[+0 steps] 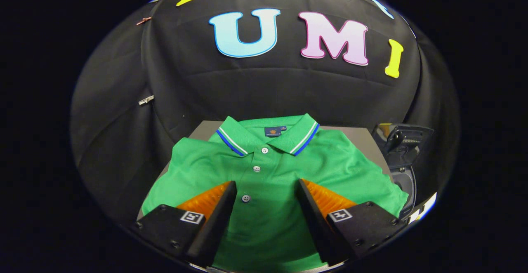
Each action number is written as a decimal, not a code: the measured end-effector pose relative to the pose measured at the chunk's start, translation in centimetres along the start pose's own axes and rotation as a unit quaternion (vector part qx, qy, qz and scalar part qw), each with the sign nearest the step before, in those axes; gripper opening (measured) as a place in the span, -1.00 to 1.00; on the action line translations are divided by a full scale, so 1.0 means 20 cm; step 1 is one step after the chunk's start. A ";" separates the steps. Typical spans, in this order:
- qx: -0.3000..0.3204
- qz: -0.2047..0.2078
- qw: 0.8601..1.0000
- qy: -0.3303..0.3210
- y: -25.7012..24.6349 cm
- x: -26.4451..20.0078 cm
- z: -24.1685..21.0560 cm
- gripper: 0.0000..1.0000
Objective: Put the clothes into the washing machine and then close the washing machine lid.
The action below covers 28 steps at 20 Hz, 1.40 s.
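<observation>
- The shirt (268, 174) lower part is cut off at the bottom edge, partly behind the fingers (214, 211).
- The washing machine (402, 157), at right, is cut off by the view's rim; its lid state is unclear.
- The table (363, 141) is mostly covered.

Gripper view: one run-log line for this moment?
gripper: open, over shirt front | green polo shirt: flat on grey table, not gripped | washing machine: beside table, lid up | stage: pre-grasp

A green polo shirt (272, 174) with a blue-and-white striped collar lies flat, buttoned front up, on a grey table; the dark washing machine (402, 157) stands just beside it, lid open.
</observation>
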<state>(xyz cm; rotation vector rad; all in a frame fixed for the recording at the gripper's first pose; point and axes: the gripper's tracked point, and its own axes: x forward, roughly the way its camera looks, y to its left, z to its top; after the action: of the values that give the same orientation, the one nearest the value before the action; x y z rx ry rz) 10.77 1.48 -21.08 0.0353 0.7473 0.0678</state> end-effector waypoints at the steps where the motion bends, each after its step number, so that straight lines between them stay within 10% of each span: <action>1: 0.007 0.002 1.000 0.005 0.00 0.00 0.00 0.60; 4: 0.024 0.006 0.999 0.021 0.00 0.01 0.00 -0.24; 19: 0.063 0.005 0.997 0.031 -0.06 -0.01 -0.02 -0.27; 20: 0.069 0.004 0.997 0.046 -0.04 -0.03 -0.03 -0.71; 28: 0.026 0.015 0.999 0.035 -0.05 -0.10 0.12 -0.84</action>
<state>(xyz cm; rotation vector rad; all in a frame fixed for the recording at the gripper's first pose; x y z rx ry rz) 11.02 0.22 -18.07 0.0948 0.8179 0.0773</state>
